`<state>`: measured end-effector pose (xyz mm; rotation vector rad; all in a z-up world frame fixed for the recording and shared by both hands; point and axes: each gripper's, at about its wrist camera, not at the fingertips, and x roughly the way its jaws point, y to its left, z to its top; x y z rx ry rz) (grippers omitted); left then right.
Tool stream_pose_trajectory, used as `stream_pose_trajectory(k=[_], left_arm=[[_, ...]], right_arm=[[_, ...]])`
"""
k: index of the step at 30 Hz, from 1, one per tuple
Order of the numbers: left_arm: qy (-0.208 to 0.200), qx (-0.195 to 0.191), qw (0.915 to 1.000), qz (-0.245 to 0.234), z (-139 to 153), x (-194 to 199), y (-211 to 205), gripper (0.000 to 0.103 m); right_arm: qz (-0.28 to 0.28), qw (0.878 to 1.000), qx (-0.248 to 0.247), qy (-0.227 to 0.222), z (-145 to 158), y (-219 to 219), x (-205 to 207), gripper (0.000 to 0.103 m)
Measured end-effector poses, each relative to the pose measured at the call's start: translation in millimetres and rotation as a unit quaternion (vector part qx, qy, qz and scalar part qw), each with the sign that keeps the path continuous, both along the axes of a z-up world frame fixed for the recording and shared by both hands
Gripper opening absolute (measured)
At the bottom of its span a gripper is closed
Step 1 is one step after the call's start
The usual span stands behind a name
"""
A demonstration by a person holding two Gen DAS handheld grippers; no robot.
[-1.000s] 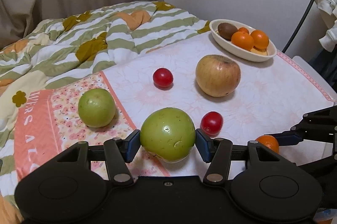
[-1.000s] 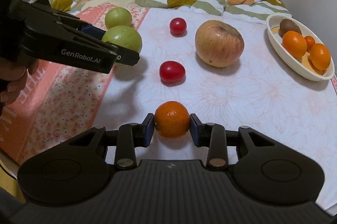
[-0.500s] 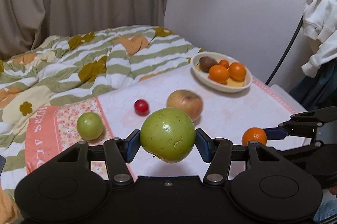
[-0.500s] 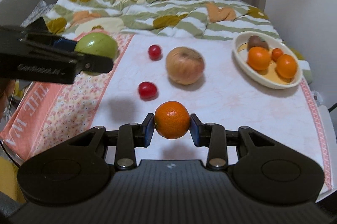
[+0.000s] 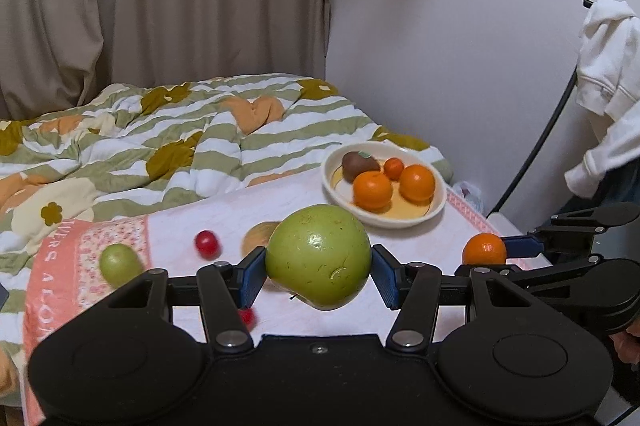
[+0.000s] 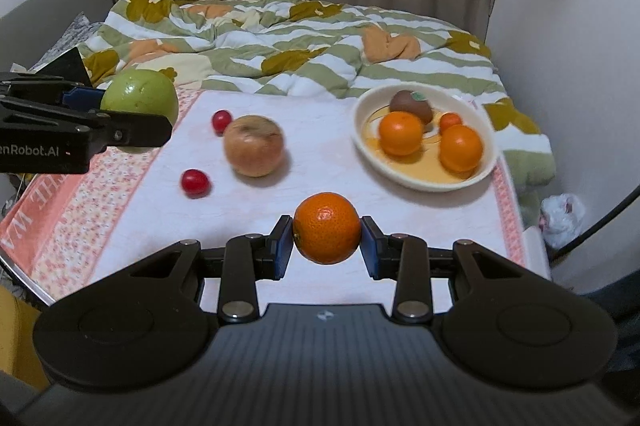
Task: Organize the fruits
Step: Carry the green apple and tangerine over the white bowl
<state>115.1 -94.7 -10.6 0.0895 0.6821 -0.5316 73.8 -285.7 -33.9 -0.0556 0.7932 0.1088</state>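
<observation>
My left gripper (image 5: 319,280) is shut on a big green apple (image 5: 319,256), held above the table; the apple also shows in the right wrist view (image 6: 140,97). My right gripper (image 6: 326,246) is shut on an orange (image 6: 327,228), held above the table's front; the orange shows at the right of the left wrist view (image 5: 484,249). A white bowl (image 6: 428,179) at the back right holds a kiwi (image 6: 411,105) and three oranges. On the table lie a large yellow-red apple (image 6: 254,145), two red cherry tomatoes (image 6: 195,181) (image 6: 221,120) and a second green apple (image 5: 119,264).
The table wears a pink and white cloth (image 6: 320,185). A striped quilt (image 6: 280,41) lies bunched behind it. Curtains and a wall stand at the back. A white garment (image 5: 604,85) hangs at the right. A plastic bag (image 6: 562,214) lies below the table's right edge.
Both grippers have risen and drawn back with their fruits, so the table looks farther and lower. The bowl now shows nearer the middle of both views.
</observation>
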Motion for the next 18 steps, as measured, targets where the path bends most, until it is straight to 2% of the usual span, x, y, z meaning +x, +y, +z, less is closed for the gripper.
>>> stream_pose_trajectory(k=[11,18], left_arm=[[0.008,-0.014,0.9993,0.034,-5.9,21.7,-95.8,0.060],[0.015,-0.008,0.9995,0.025,-19.9,52.8,-144.9,0.060]], right_arm=[[0.040,0.999,-0.007,-0.024,7.4,-95.9,39.8,0.051],[0.032,0.999,-0.013,-0.021,-3.2,-143.0,81.6,0.051]])
